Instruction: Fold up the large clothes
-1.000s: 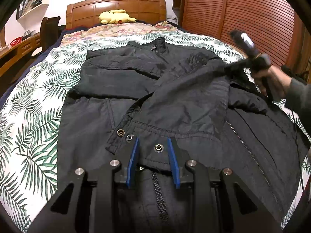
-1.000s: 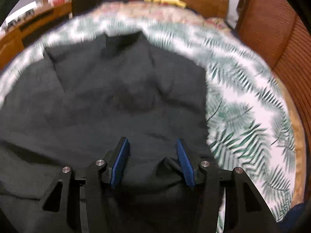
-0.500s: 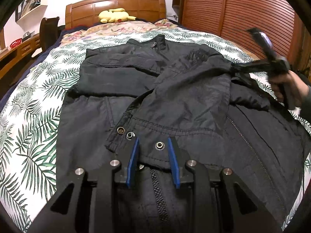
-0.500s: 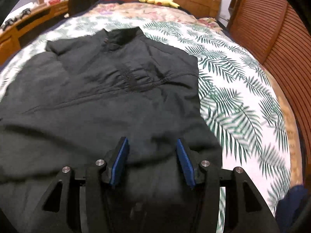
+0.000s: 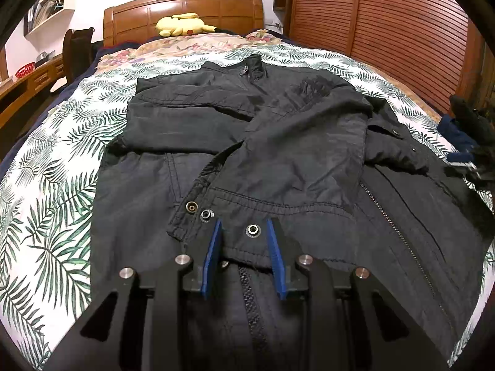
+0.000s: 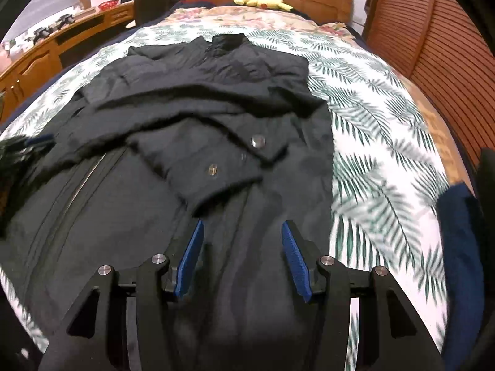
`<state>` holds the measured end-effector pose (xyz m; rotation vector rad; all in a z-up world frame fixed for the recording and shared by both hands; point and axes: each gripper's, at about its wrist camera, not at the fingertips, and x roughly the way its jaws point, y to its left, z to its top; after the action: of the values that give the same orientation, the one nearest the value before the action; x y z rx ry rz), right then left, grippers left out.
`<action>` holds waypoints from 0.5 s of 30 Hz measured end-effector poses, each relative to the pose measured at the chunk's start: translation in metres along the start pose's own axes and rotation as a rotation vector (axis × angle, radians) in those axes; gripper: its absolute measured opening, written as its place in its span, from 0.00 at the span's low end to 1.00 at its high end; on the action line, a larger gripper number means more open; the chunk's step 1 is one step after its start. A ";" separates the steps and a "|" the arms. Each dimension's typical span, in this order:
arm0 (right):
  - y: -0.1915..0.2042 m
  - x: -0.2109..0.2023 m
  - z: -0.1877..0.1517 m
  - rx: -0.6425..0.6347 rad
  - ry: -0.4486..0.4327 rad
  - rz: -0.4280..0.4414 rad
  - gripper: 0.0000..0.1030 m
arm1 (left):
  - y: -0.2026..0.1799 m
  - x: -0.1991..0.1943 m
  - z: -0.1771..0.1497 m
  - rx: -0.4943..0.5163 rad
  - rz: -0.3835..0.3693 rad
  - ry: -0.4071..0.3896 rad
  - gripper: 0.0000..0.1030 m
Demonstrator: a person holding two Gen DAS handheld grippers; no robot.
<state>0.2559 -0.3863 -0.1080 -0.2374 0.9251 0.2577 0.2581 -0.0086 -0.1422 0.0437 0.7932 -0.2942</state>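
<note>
A black jacket (image 5: 191, 130) lies front-up on the fern-print bedspread (image 5: 46, 201), collar toward the headboard. One sleeve is folded across its chest, and the sleeve cuff (image 5: 294, 216) with its snap buttons rests near the zipper. My left gripper (image 5: 244, 232) sits over that cuff, jaws a little apart, with one snap between the tips and the fabric flat. My right gripper (image 6: 241, 235) hovers open over the jacket (image 6: 201, 108) near its right edge, below a snapped pocket flap (image 6: 235, 157), with nothing between its fingers. It shows only as a dark blur at the right edge of the left wrist view.
A yellow plush toy (image 5: 182, 24) lies by the wooden headboard (image 5: 185, 3). Slatted wooden doors (image 5: 386, 31) run along the right side of the bed. A desk (image 5: 18, 83) and a dark chair (image 5: 77, 49) stand at the left. Dark blue cloth (image 6: 461, 247) shows at the right edge.
My right gripper has drawn back from the jacket's shoulder toward the near right side of the bed, leaving the fabric lying. The left gripper and the cuff have not moved.
</note>
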 end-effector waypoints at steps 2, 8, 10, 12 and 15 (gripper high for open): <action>-0.001 -0.010 -0.013 0.008 -0.006 -0.008 0.52 | 0.000 -0.010 0.000 -0.002 0.004 -0.005 0.27; 0.000 -0.024 -0.045 -0.002 0.010 -0.030 0.53 | 0.004 -0.059 -0.019 0.008 0.033 0.009 0.28; -0.001 -0.026 -0.054 0.005 0.012 -0.026 0.53 | 0.008 -0.075 -0.033 0.010 0.056 0.020 0.28; -0.002 -0.028 -0.062 0.007 0.011 -0.022 0.54 | 0.012 -0.088 -0.046 0.004 0.082 0.033 0.28; -0.002 -0.025 -0.075 0.001 0.017 -0.020 0.61 | 0.019 -0.104 -0.065 -0.013 0.118 0.053 0.28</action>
<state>0.1857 -0.4145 -0.1307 -0.2478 0.9392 0.2368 0.1495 0.0450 -0.1155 0.0865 0.8420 -0.1770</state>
